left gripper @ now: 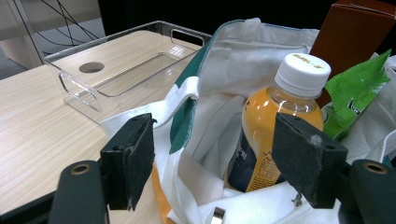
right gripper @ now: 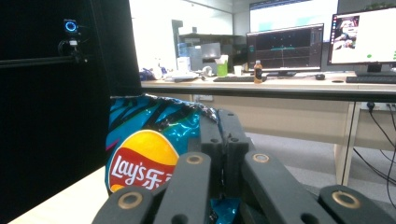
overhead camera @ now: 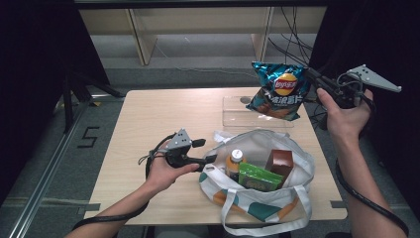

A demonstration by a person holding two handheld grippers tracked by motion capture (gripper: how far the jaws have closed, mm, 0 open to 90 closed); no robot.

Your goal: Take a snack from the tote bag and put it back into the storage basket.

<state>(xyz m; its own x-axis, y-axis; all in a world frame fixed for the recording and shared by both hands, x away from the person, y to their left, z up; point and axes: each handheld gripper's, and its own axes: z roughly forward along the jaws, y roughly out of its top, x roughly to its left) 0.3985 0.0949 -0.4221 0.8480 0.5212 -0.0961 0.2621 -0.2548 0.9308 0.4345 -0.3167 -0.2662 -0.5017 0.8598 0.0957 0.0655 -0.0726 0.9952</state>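
Wooden table [overhead camera: 148,124], grey floor [overhead camera: 198,59], monitors [right gripper: 285,46]

Chip bag [overhead camera: 278,90] above tray [overhead camera: 233,111], behind tote [overhead camera: 297,153].

We could not read the label on the bottle [left gripper: 273,135], its base sunk inside the tote bag [left gripper: 219,70], whose lower part the frame's edge cut off.

A clear tray [overhead camera: 233,116] lies on the table [overhead camera: 148,129] behind the bag; a brown box [overhead camera: 280,163] and green packet [overhead camera: 257,178] stand inside it.
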